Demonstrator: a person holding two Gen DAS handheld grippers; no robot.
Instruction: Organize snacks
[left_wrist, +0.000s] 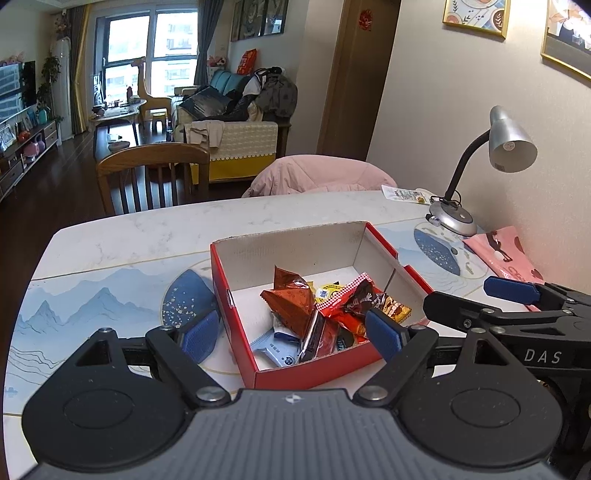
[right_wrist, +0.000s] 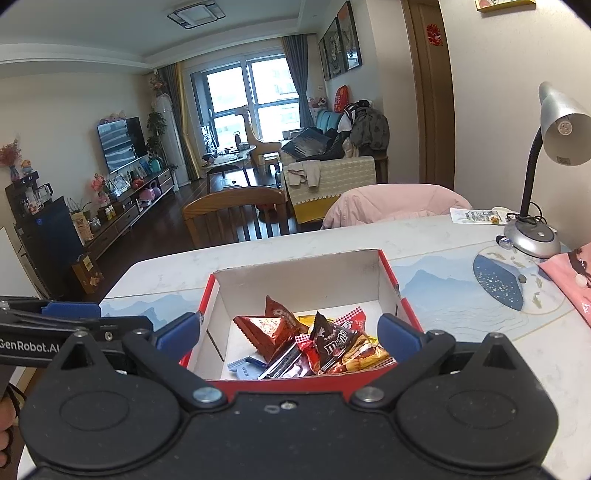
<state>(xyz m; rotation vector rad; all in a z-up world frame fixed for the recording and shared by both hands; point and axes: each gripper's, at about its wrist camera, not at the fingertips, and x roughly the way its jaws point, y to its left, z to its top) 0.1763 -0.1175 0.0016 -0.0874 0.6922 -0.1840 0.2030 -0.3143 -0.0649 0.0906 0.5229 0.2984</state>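
A red cardboard box (left_wrist: 236, 325) (right_wrist: 404, 295) with a white inside stands on the table. It holds several wrapped snacks: an orange-brown triangular pack (left_wrist: 290, 301) (right_wrist: 267, 330), a brown M&M's bag (left_wrist: 360, 299) (right_wrist: 330, 341), a light blue wafer pack (left_wrist: 275, 349) (right_wrist: 242, 367). My left gripper (left_wrist: 291, 338) hovers open over the box's near edge, nothing between its blue pads. My right gripper (right_wrist: 290, 332) is open above the same box, holding nothing. The right gripper's finger (left_wrist: 513, 290) shows at the right of the left wrist view.
A silver desk lamp (left_wrist: 506, 142) (right_wrist: 557, 125) stands at the table's far right by the wall. A pink packet (left_wrist: 504, 254) (right_wrist: 570, 280) lies near it, and a white wrapper (left_wrist: 404, 194) (right_wrist: 476, 216) behind. Two chairs (left_wrist: 151, 173) stand beyond the far table edge, one draped in pink cloth (left_wrist: 321, 175).
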